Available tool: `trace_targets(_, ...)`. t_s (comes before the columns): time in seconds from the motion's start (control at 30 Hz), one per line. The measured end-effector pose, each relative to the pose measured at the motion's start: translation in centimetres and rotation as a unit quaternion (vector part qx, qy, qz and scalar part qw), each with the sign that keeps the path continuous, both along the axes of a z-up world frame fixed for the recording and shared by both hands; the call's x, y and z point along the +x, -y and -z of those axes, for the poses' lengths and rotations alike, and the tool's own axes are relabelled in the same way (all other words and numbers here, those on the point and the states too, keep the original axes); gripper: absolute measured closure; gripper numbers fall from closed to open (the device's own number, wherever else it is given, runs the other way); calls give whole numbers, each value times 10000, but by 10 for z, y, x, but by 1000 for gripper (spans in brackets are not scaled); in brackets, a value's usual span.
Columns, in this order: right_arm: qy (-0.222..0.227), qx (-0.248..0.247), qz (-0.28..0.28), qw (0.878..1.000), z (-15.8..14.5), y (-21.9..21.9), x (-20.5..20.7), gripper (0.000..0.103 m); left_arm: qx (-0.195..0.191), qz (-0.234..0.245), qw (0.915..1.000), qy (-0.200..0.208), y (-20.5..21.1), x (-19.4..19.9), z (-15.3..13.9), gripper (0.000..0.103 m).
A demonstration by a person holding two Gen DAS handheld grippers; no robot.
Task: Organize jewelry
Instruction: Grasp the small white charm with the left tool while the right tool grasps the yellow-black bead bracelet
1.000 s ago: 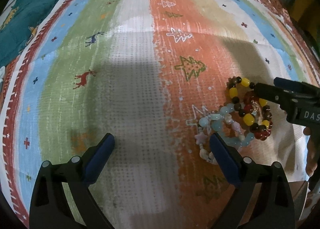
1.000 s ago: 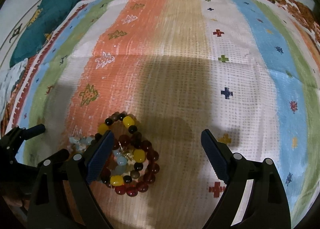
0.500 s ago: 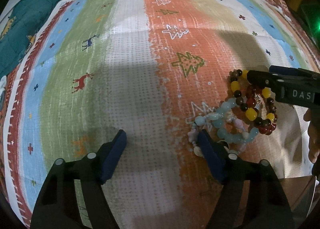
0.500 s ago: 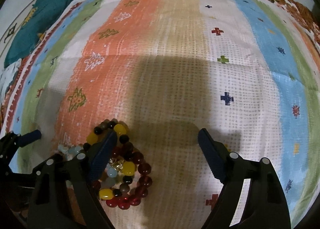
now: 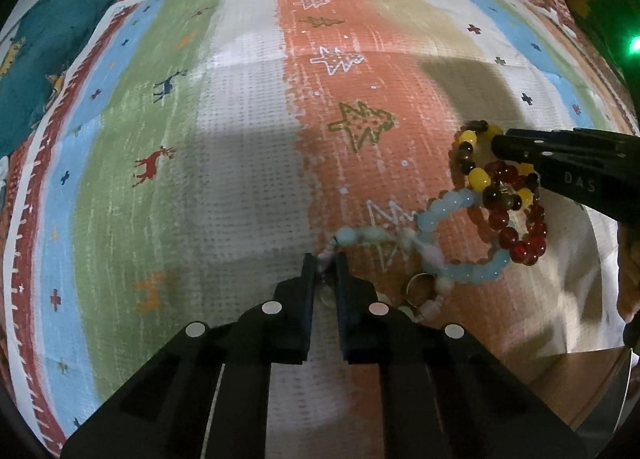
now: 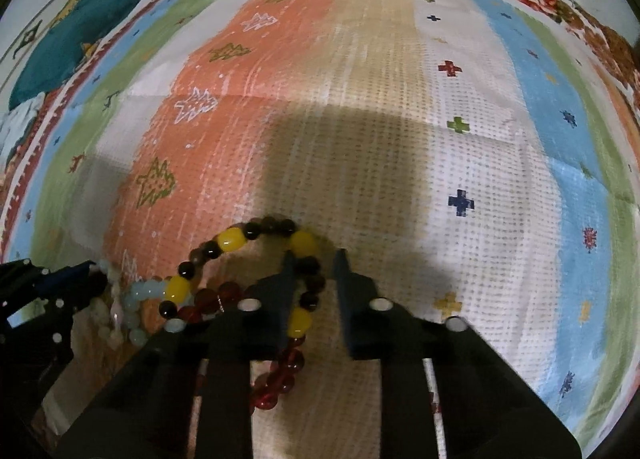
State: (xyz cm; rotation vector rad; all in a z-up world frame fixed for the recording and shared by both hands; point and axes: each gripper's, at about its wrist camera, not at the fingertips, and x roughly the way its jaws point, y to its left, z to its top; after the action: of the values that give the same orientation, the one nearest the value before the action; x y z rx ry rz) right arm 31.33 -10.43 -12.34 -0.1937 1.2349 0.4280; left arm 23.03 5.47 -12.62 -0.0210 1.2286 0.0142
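Both claws, wide earlier, now pinch bracelets (image 5: 460, 243).

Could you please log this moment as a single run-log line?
left gripper: shut on pale bead strand | right gripper: closing on yellow-and-dark bracelet | red bracelet: lying tangled

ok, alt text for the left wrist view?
The left gripper, closed on a pale pastel bead strand, pulls at tangled beaded bracelets lying on a striped rug. The right gripper enters from the right, its jaws closing, at a yellow-and-dark bead bracelet among the pile.
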Motion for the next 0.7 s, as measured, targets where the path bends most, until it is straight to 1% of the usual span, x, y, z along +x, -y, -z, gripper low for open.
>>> trace_targets(0.07,15,-8,-26,10000,-1,-1,-1,91,-59,-40,10000,-4,-2,0,-1,95)
trace_targets(0.17,27,10,-55,10000,-4,0,-3,92,-192,-43,9998,11,-4,-1,-5,96)
trace_targets(0.27,81,35,-59,9999,-10,1,-6,93,-194,-16,9998,83,-3,-2,-11,96)
trace_targets(0.53,331,59,-184,9993,-38,0,-22,93,-377,36,9985,394,2,-9,-41,96)
trace_targets(0.7,397,33,-202,9990,-47,4,-31,93,-452,74,9977,507,6,-15,-53,96)
